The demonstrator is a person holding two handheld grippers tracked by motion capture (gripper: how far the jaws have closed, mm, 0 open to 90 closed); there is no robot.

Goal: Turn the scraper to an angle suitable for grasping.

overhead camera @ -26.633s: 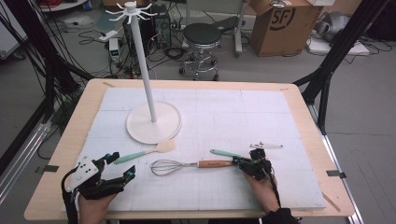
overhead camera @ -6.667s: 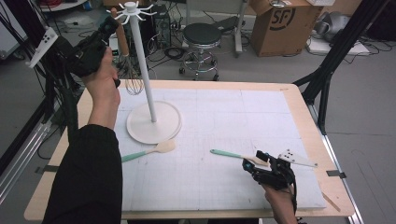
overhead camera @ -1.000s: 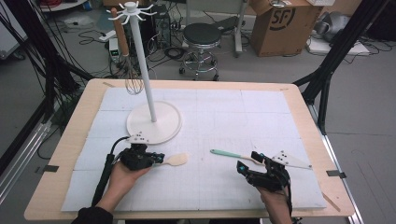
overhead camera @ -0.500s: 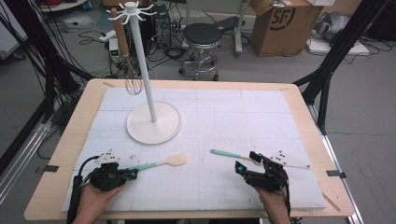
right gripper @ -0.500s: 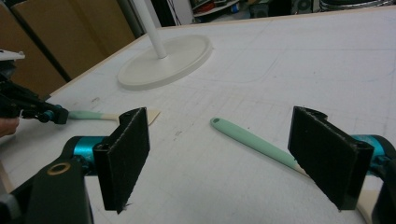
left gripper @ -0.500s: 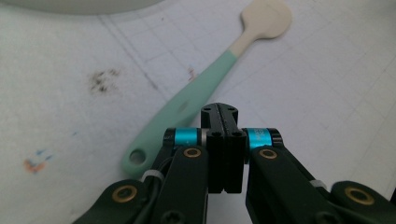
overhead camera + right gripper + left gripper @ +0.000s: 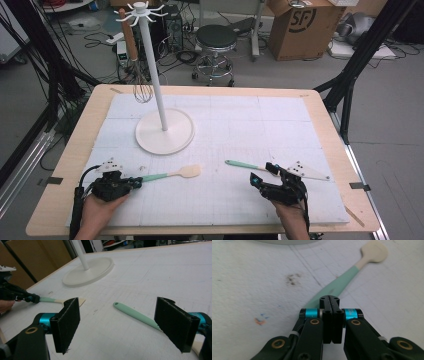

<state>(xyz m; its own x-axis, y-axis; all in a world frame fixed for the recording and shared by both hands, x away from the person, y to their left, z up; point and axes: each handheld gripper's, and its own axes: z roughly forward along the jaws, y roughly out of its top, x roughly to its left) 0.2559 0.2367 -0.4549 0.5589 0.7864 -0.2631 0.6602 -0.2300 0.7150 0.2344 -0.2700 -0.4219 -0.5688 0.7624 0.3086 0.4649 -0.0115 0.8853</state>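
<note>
A spatula (image 7: pixel 172 174) with a mint handle and cream head lies on the white mat (image 7: pixel 240 125), left of centre. My left gripper (image 7: pixel 136 181) rests low at the handle's near end; in the left gripper view its jaws (image 7: pixel 329 298) are shut flush, and the spatula (image 7: pixel 342 280) runs away from under the tips with nothing clamped. At the near right my right gripper (image 7: pixel 262 173) stands open. A second mint spatula (image 7: pixel 240 164) lies between its pads (image 7: pixel 67 322), untouched, handle (image 7: pixel 135 313) pointing away. A whisk (image 7: pixel 142 87) hangs from the white stand (image 7: pixel 165 132).
The stand's round base (image 7: pixel 87 271) takes up the left back of the mat. Wooden table edge (image 7: pixel 60 200) frames the mat. On the floor beyond the table stand a stool (image 7: pixel 215 37), a cardboard box (image 7: pixel 300 25) and loose cables.
My left hand has drawn back from over the spatula handle toward the near left corner; the spatula stays put. Long before, the whisk lay on the mat. The right gripper has not moved.
</note>
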